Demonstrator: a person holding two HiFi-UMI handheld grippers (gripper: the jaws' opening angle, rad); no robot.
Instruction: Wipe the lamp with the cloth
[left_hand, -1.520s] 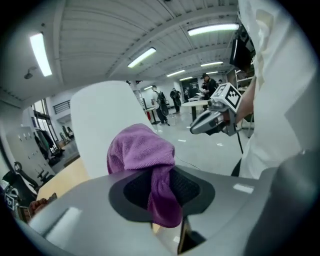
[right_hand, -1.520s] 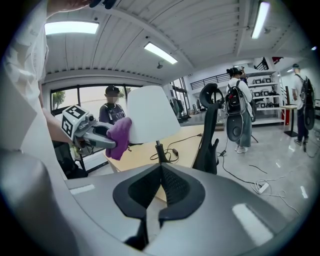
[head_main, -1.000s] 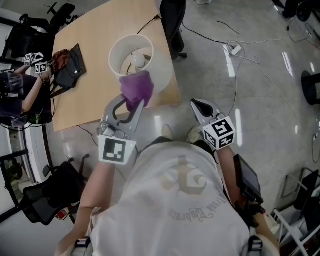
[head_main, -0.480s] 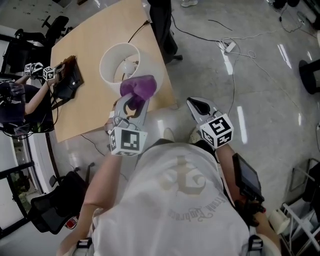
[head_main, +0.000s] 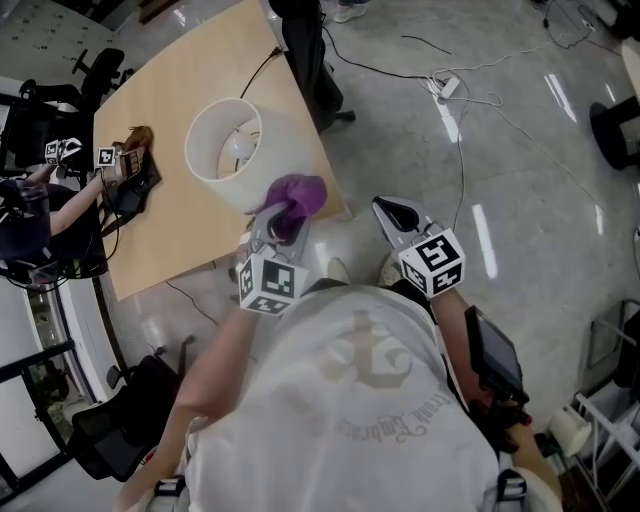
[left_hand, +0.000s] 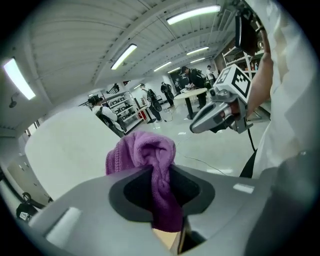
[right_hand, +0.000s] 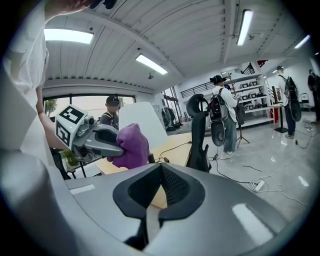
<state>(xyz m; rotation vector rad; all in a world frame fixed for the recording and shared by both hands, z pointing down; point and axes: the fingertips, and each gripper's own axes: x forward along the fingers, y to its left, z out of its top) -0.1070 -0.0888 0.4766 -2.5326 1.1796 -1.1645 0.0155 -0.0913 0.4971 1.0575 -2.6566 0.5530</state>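
The lamp's white shade (head_main: 235, 150) stands on the wooden table (head_main: 170, 240), its bulb visible inside from above. My left gripper (head_main: 283, 225) is shut on a bunched purple cloth (head_main: 295, 195), held just off the shade's near right side, over the table's corner. In the left gripper view the cloth (left_hand: 150, 160) hangs pinched between the jaws with the shade (left_hand: 65, 145) at the left. My right gripper (head_main: 395, 213) hovers over the floor to the right, shut and empty. The right gripper view shows its jaws closed, and the cloth (right_hand: 130, 145) in front of the shade (right_hand: 142, 120).
A black bag (head_main: 135, 165) lies on the table's left side, where another person's hands (head_main: 60, 150) hold grippers. A black office chair (head_main: 305, 50) stands at the table's far edge. A power strip (head_main: 440, 85) and cables lie on the floor.
My left gripper has drawn the cloth down from the shade's rim toward me, to the near table corner. The right gripper has stayed in place.
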